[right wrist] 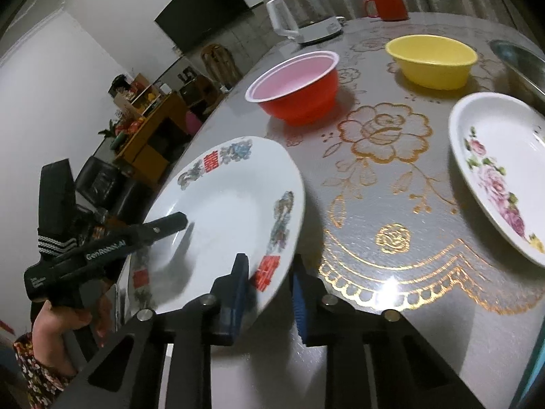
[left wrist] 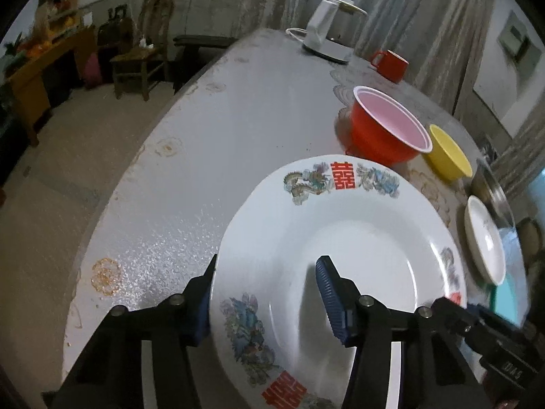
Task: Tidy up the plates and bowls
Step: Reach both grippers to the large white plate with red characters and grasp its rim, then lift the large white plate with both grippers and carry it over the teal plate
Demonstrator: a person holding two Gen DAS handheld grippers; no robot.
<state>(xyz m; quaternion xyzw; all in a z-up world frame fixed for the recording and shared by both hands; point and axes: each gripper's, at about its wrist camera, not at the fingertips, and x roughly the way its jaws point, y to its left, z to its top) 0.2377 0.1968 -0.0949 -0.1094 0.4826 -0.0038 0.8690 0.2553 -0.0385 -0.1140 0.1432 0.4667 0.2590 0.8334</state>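
A white plate with dragon prints and red characters [left wrist: 354,238] is held tilted above the table; it also shows in the right wrist view [right wrist: 231,204]. My left gripper [left wrist: 265,293] straddles its near rim, one finger under, one on top. My right gripper [right wrist: 269,289] straddles the opposite rim and shows at the lower right of the left wrist view [left wrist: 477,320]. A rose-printed plate [right wrist: 494,173], a red bowl [right wrist: 299,88] and a yellow bowl [right wrist: 432,61] sit on the table.
A white kettle [right wrist: 299,17] and a red mug [right wrist: 388,5] stand at the far side of the round table [right wrist: 391,204]. A metal basin [right wrist: 517,61] is at the right edge. A chair [left wrist: 146,51] and cabinet stand beyond the table.
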